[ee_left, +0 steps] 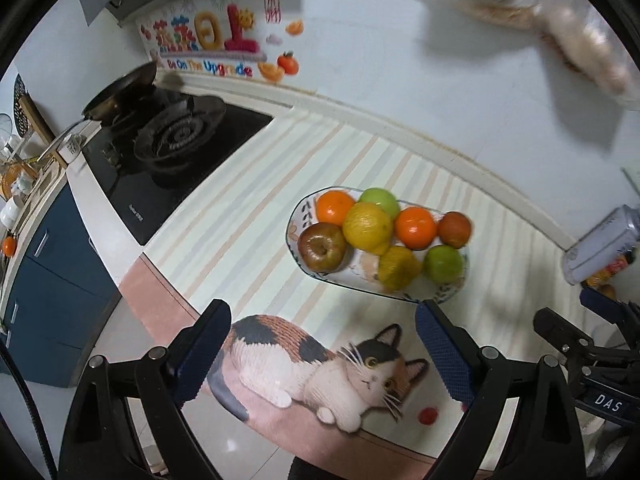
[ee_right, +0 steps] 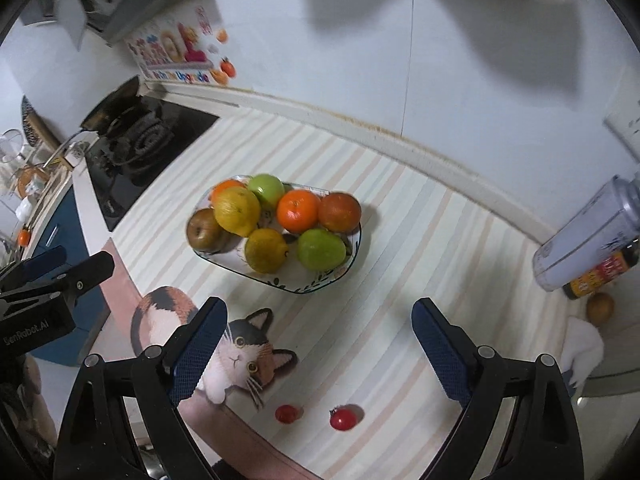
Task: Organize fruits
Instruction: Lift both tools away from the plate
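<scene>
On the striped mat (ee_left: pixel 280 184) with a printed calico cat (ee_left: pixel 320 364), an oval patterned plate (ee_left: pixel 298 216) is set, well clear of the gas hob (ee_left: pixel 176 136) to its left. Eight fruits are piled on the plate. Listed from the left wrist view: a brown apple (ee_left: pixel 322 246) at the near left rim; a large yellow lemon (ee_left: pixel 367 226) touching it, resting high in the pile; a second lemon (ee_left: pixel 398 266) at the near side; a green apple (ee_left: pixel 443 263) just beside that lemon; two oranges (ee_left: pixel 334 207) (ee_left: pixel 416 227), one at the far left and one in the middle; a second green apple (ee_left: pixel 380 199) at the far rim; a reddish fruit (ee_left: pixel 455 229) at the right end, kind not determinable.

Near the mat's front edge, one small red tomato (ee_right: pixel 343 418) is seen in the right wrist view, apart from the plate; beside it a printed red ball (ee_right: pixel 287 413) is noted.

At the right, a pale canister (ee_right: pixel 588 236) and a dark bottle (ee_right: pixel 600 274) are seen together, with a brown round fruit (ee_right: pixel 600 307) and white cloth (ee_right: pixel 582 344) near them.

The left gripper (ee_left: pixel 322 332) is held above the cat print with its jaws spread wide and nothing between them. The right gripper (ee_right: pixel 320 332) is likewise spread wide and grips nothing, short of the plate.
</scene>
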Demonstrator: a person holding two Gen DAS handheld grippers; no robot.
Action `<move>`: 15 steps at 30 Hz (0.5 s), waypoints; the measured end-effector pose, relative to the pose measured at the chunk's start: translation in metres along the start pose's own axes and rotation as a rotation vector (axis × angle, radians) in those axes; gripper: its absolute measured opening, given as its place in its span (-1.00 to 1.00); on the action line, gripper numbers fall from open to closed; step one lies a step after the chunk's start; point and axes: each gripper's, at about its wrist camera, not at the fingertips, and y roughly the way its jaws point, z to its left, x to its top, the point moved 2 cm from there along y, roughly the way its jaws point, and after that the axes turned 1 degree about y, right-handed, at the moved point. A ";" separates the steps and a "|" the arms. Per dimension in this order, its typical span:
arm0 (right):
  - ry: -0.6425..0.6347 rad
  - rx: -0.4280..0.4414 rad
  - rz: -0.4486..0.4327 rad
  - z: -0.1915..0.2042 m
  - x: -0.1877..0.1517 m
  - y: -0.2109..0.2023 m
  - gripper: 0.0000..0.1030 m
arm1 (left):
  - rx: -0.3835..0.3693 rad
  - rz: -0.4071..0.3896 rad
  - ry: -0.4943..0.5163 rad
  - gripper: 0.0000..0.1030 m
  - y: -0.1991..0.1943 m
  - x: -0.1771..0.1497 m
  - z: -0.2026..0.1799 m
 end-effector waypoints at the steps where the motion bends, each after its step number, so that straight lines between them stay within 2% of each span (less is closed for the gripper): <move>1: -0.005 0.000 -0.013 0.002 -0.002 -0.010 0.86 | 0.000 -0.016 0.002 0.83 -0.009 -0.002 -0.002; 10: -0.026 0.026 -0.082 0.007 -0.019 -0.078 0.86 | -0.050 -0.068 -0.005 0.83 -0.063 -0.023 -0.011; 15: -0.030 0.040 -0.109 0.010 -0.026 -0.105 0.86 | -0.054 -0.100 0.000 0.83 -0.084 -0.031 -0.015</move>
